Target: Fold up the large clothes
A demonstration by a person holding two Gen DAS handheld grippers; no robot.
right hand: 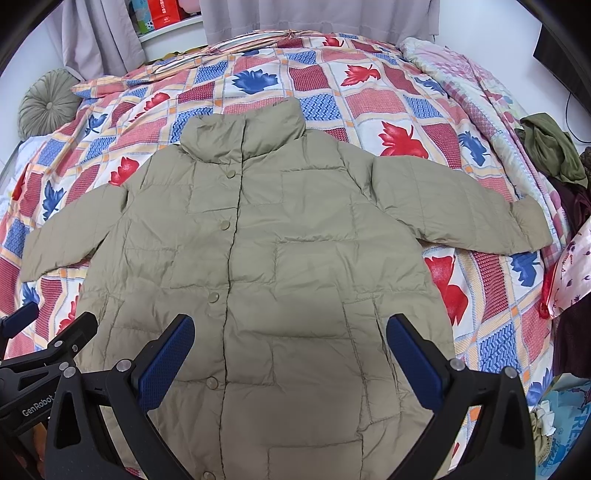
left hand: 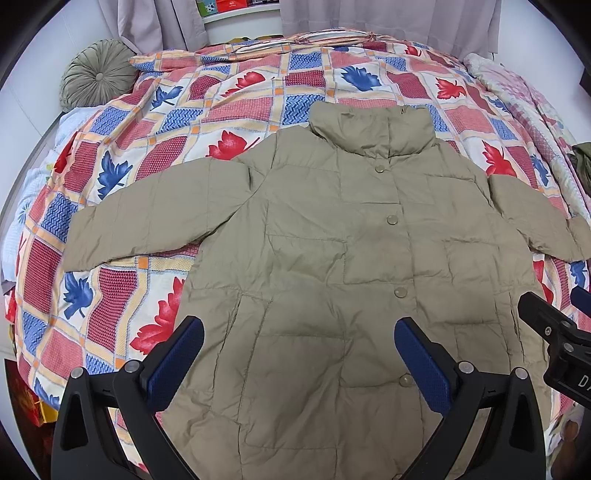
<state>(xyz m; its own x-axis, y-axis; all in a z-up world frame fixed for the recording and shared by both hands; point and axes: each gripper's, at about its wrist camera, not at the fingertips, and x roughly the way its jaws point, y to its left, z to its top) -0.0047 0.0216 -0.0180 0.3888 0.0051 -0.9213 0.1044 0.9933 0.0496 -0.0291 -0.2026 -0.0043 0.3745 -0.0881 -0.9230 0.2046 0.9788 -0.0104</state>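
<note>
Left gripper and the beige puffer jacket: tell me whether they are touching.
Cannot tell. In the left wrist view the left gripper is open over the jacket, grasping nothing, but no gap or contact shows plainly.

Bed (left hand: 258,92) covered by leaf-patterned patchwork quilt (right hand: 369,99). Grey curtains (left hand: 369,18) hang behind. Round green cushion (left hand: 98,75) at far left corner. White walls.

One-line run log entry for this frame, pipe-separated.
stage: pre-fold | jacket: flat, buttoned, sleeves spread on bedspread | left hand-held gripper: open, above hem | right hand-held gripper: open, above hem
</note>
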